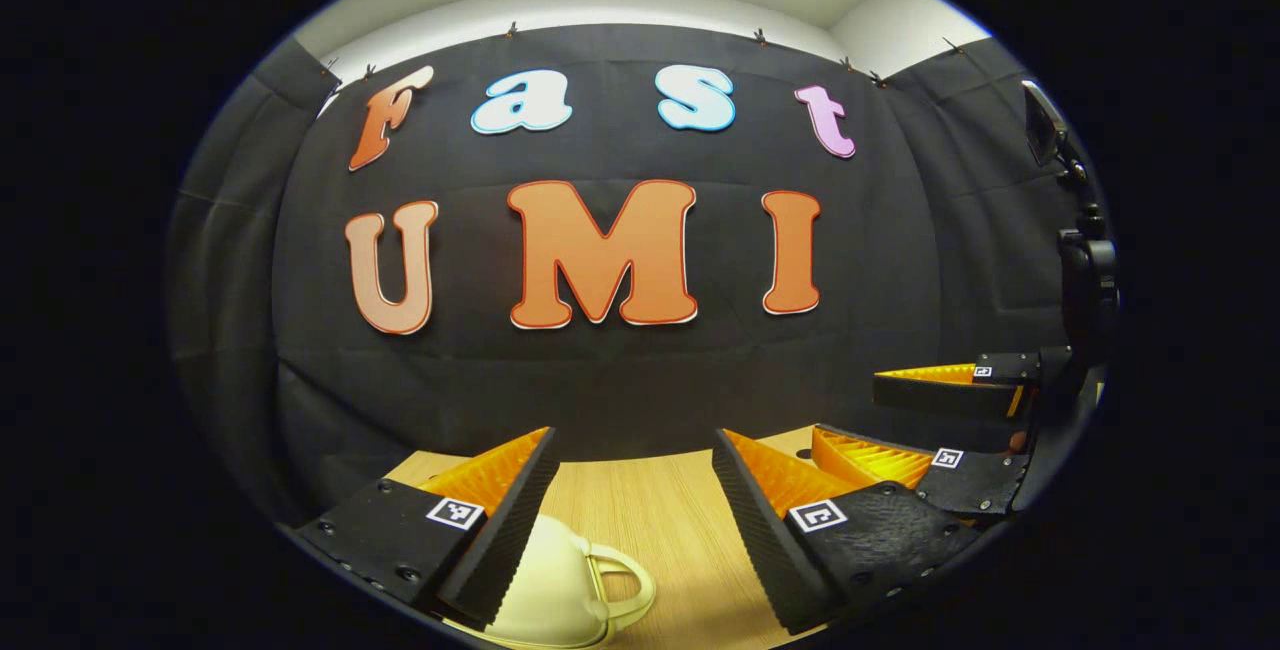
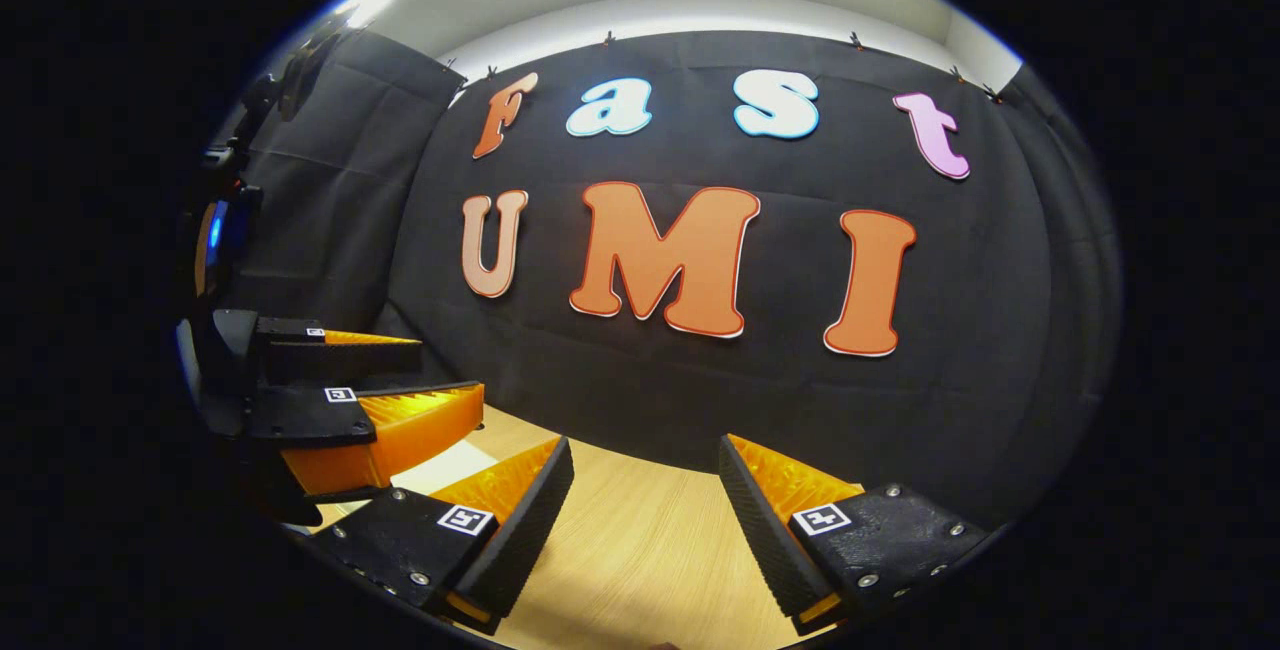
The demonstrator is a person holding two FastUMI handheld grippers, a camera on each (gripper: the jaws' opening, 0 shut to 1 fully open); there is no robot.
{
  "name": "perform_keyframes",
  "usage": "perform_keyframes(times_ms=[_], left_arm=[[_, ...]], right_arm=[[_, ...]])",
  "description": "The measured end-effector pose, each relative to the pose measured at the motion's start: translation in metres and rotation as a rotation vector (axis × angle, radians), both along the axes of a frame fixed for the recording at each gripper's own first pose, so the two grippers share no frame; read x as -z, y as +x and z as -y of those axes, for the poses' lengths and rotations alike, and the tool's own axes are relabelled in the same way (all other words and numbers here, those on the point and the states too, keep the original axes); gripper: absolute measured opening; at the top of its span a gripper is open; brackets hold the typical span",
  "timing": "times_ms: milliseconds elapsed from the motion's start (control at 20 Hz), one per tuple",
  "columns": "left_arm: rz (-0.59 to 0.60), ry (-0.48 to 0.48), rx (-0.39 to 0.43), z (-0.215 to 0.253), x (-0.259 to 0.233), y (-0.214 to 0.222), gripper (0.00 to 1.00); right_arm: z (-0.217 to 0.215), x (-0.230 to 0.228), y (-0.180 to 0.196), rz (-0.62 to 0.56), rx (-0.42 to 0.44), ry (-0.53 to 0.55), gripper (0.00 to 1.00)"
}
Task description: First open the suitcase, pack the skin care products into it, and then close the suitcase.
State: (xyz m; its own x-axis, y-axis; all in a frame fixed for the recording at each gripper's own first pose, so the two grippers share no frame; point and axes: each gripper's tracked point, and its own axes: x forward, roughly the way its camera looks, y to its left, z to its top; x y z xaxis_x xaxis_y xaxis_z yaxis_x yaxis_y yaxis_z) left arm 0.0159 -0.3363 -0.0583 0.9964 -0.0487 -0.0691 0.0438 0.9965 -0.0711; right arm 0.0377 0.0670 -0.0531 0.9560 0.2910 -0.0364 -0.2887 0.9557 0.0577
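My left gripper (image 1: 634, 433) stands open over the wooden table (image 1: 660, 520), aimed at the booth's back wall. Under its left finger (image 1: 500, 520) lies a cream rounded case with a loop handle (image 1: 575, 585), partly hidden by that finger; I cannot tell whether it is the suitcase. Nothing sits between the jaws. My right gripper (image 2: 645, 442) is open as well, with bare tabletop (image 2: 640, 550) between its fingers. Each gripper appears in the other's view, close alongside: the right gripper (image 1: 848, 410) and the left gripper (image 2: 450, 372), both with fingers apart.
The black cloth wall closes off the back and both sides, just past the table's far edge. A dark stand with a mounted device (image 1: 1085, 270) rises behind the right gripper, and appears again as a stand (image 2: 215, 230) behind the left gripper.
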Motion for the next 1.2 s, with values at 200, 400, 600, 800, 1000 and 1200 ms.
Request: perform_keyframes(times_ms=[200,400,600,800,1000,1200], left_arm=[[0.003,-0.008,0.023,-0.017,-0.002,0.0,0.94],[-0.015,-0.035,0.059,-0.026,0.012,-0.004,0.96],[-0.045,-0.049,0.077,-0.033,0.031,-0.003,0.96],[-0.047,-0.063,0.1,-0.031,0.033,-0.004,0.97],[-0.033,-0.038,0.098,-0.027,0.029,-0.005,0.97],[-0.032,-0.001,0.072,-0.015,0.027,-0.005,0.97]], right_arm=[[-0.005,-0.007,0.0,-0.008,0.032,-0.015,0.93],[-0.02,-0.01,-0.001,-0.026,0.062,-0.013,0.93],[-0.03,-0.01,-0.005,-0.037,0.079,-0.057,0.94],[-0.024,-0.011,-0.012,-0.035,0.121,-0.07,0.93],[-0.012,-0.012,-0.017,-0.027,0.139,-0.049,0.93],[-0.001,-0.008,-0.022,-0.018,0.112,-0.052,0.93]])
